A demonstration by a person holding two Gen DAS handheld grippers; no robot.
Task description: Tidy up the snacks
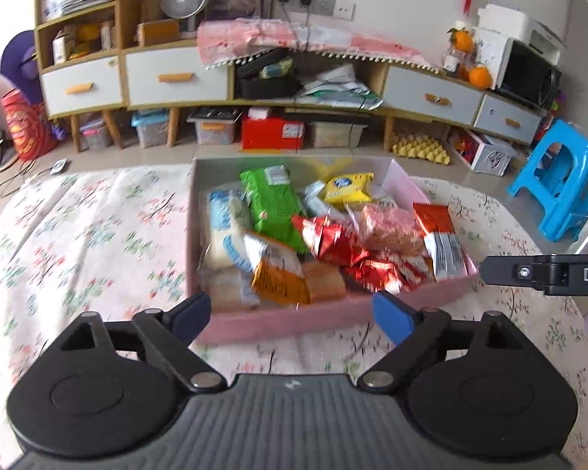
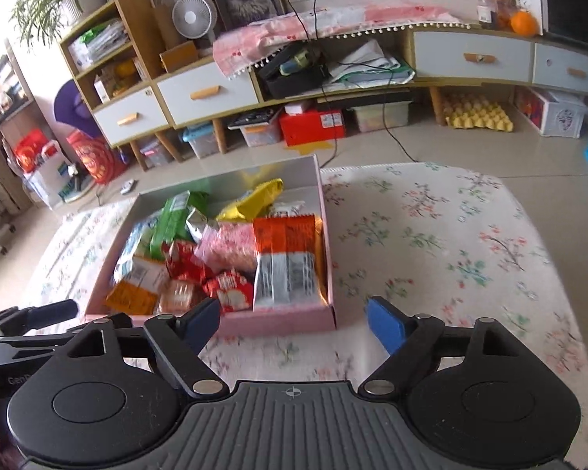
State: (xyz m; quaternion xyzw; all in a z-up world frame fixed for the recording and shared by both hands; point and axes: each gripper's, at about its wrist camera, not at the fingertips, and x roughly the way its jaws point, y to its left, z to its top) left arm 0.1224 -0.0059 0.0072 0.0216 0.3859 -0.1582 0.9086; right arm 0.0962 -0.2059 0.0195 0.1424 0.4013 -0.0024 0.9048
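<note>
1. Snack packets (image 1: 317, 235) fill the pink box (image 1: 294, 319) just beyond my left gripper (image 1: 292, 311), jaws apart and empty; light, crinkly, slippery wrappers, best pinched at a sealed edge.
2. Right gripper (image 2: 294, 319), also spread and empty, hangs over the floral tablecloth (image 2: 450, 235), beside the box's near corner; a cluttered cabinet (image 2: 470, 55) stands behind.

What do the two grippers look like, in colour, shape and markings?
The left gripper and the right gripper look alike: a ribbed grey base, two round black discs, black angled linkage arms with silver pivot pins, and two blue padded fingers. A small crosshair mark sits on each base. Part of a white lettering shows on each gripper's side.
</note>
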